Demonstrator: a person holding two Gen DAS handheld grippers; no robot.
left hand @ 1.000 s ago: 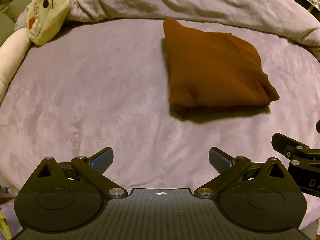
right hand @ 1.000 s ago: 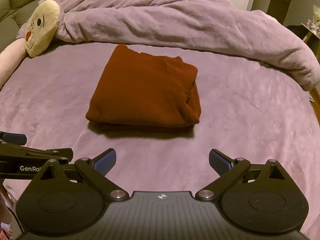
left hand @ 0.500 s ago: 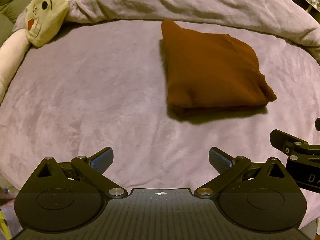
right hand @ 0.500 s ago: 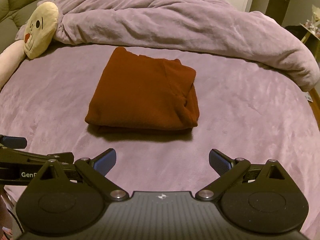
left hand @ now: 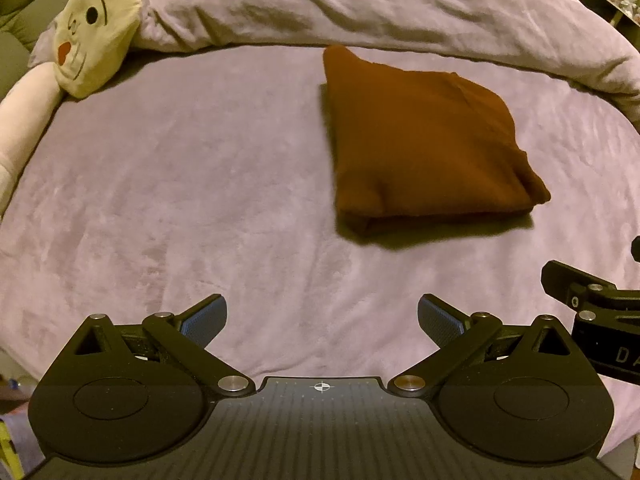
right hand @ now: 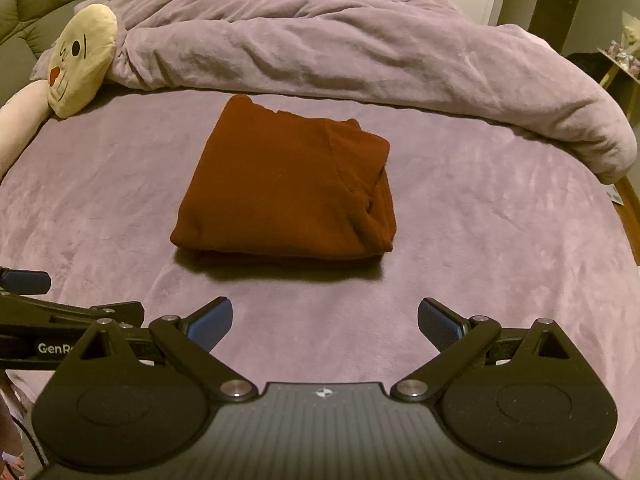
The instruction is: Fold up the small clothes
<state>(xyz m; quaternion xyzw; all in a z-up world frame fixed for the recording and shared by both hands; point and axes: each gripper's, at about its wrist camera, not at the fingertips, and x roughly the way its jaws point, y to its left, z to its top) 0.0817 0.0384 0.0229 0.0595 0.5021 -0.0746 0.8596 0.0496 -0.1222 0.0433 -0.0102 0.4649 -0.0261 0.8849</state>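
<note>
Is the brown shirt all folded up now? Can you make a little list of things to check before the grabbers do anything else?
1. Brown shirt folded into a neat square: ok.
2. Shirt lying flat on the purple blanket: ok.
3. Left gripper jaws open, holding nothing: ok.
4. Right gripper jaws open, holding nothing: ok.
5. Both grippers clear of the shirt: ok.
6. More clothes waiting to be folded: cannot tell, none in view.

Both wrist views low over bed (left hand: 200, 200), facing headboard-side duvet (right hand: 360, 52); share folded garment (right hand: 288, 188).
</note>
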